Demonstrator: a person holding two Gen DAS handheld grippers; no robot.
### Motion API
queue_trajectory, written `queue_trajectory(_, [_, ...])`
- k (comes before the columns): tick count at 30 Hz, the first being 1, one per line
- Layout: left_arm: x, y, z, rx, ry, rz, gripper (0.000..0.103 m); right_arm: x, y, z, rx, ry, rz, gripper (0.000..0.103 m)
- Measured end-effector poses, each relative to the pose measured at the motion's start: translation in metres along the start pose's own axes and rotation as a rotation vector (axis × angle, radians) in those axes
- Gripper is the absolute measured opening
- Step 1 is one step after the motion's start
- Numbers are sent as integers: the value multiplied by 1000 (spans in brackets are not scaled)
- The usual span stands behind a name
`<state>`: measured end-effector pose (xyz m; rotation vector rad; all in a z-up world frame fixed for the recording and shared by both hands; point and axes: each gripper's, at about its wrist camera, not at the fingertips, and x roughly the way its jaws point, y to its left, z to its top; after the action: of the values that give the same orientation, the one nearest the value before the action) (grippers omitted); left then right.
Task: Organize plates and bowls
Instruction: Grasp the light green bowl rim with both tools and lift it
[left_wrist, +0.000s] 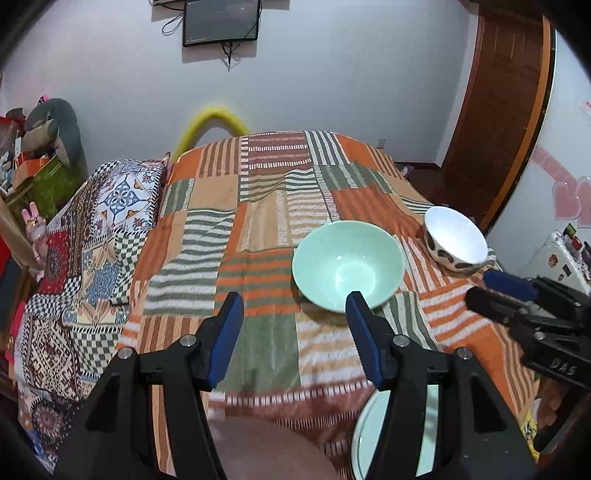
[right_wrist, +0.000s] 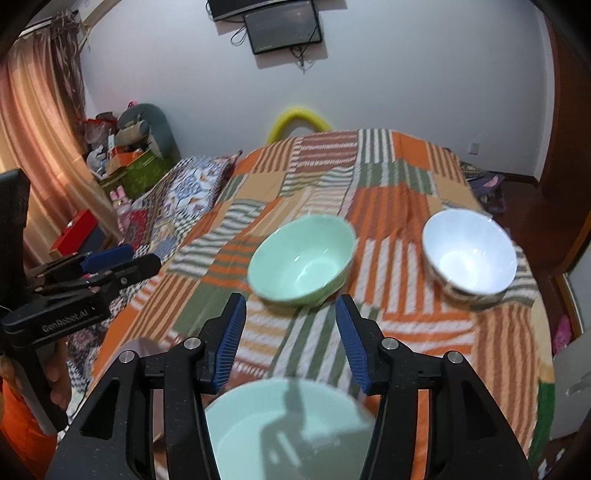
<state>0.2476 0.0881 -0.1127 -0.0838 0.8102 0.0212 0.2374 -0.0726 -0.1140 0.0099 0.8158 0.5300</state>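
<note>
Both tools empty: left tool (left_wrist: 293, 325) with jaws apart, right tool (right_wrist: 290, 328) likewise parted on nothing. Just ahead of each on the bed (left_wrist: 258, 229), green bowl (left_wrist: 347, 269); beyond, to the right, white spotted bowl (left_wrist: 456, 240). Beneath the tips, pale green plate (right_wrist: 291, 424), probably the stacking base.

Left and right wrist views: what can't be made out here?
- Pale green plate: left wrist view, mostly hidden behind the left gripper finger and cut by the bottom edge.
- Same plate: right wrist view, blurred, framed by the right gripper, shadowed.
- Patterned white bowl: right wrist view, outer pattern mostly hidden by its rim.
- Wall screen: content too small.
</note>
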Motion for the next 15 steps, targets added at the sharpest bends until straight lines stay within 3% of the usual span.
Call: queue_trajectory(15, [94,12,25,-48,126,-23,58,58,-36,25,52,55,-18,47])
